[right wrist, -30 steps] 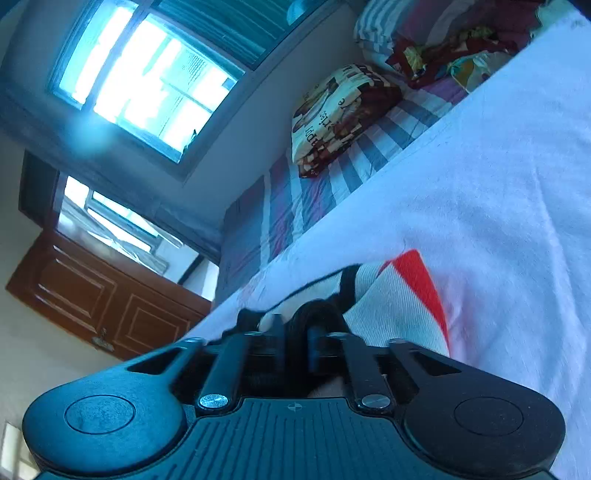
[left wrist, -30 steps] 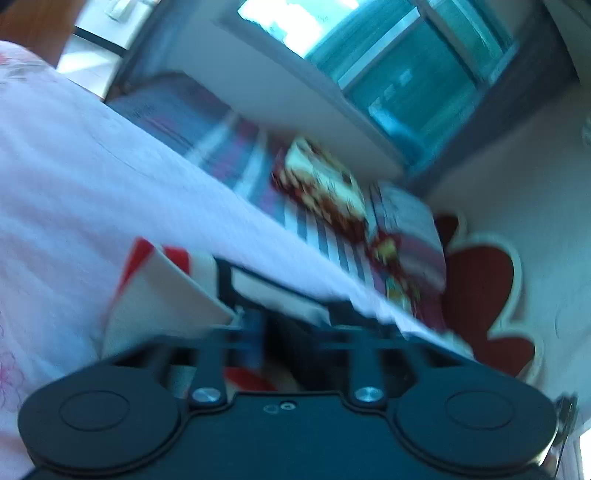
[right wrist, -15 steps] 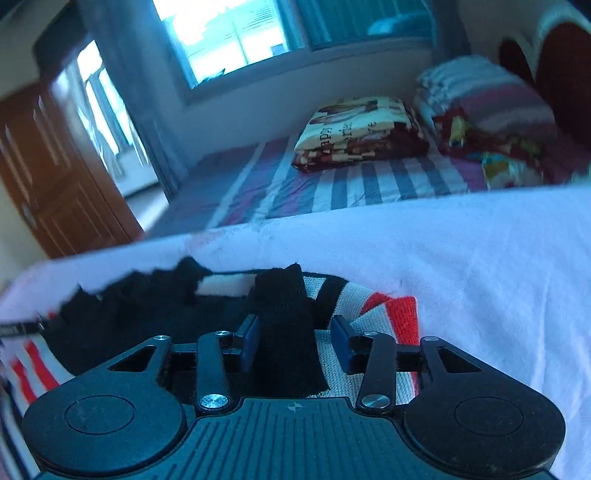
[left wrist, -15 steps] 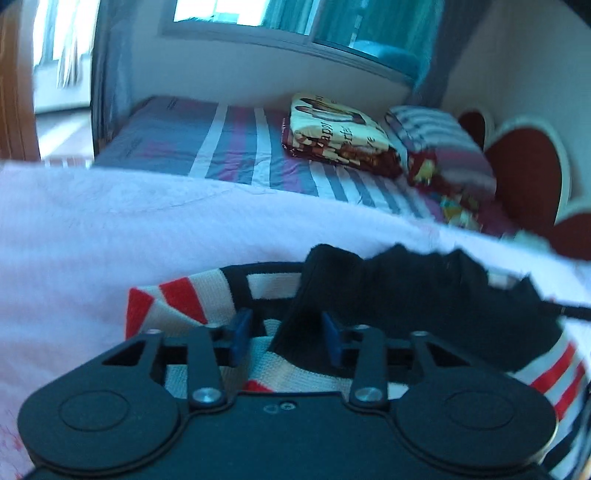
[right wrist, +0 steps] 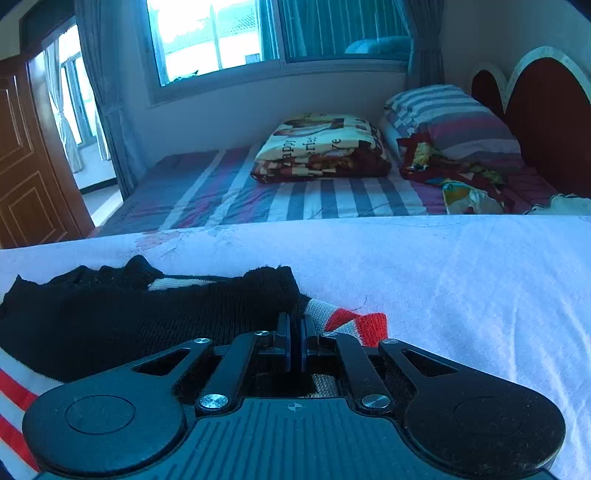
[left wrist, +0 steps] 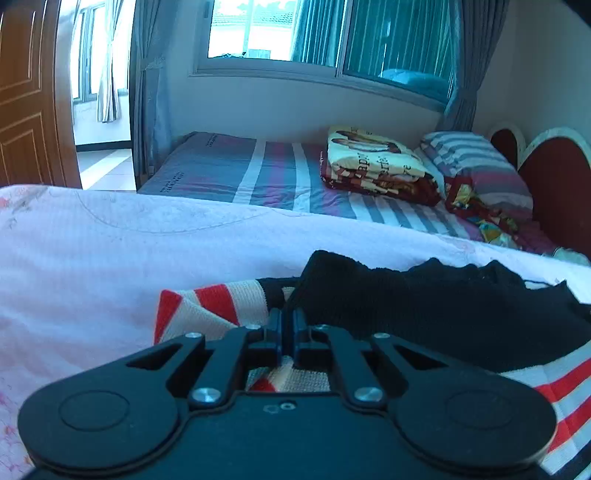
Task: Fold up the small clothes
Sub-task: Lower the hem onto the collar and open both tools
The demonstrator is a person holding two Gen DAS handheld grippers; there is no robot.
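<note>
- Left wrist view: the left claw (left wrist: 287, 325) is pinched nearly closed, its two fingers gripping the black knit edge of the striped sweater (left wrist: 221, 306) where that edge meets the red and cream stripes.
- The sweater lies on the pale pink bed sheet (left wrist: 110, 258), its black band (left wrist: 443, 310) running off to the right and more red and white stripes showing at the lower right edge.
- Beyond the sheet is a striped mattress (left wrist: 240, 173) with a folded printed blanket (left wrist: 373, 162) and a striped pillow (left wrist: 476, 162) near the red headboard (left wrist: 554, 184); a window (left wrist: 332, 33) and a wooden door (left wrist: 29, 92) stand behind.
- Right wrist view: the right claw (right wrist: 294, 332) is likewise squeezed almost shut, clamping the sweater's black edge (right wrist: 147, 314) next to a red and cream corner (right wrist: 354, 321).
- The black part spreads to the left of the claw, with red and white stripes at the lower left.
- The garment rests on the same sheet (right wrist: 461, 277), which lies bare to the right of it.
- The blanket (right wrist: 321, 147), pillow (right wrist: 450, 118) and headboard (right wrist: 546, 122) lie well beyond.
</note>
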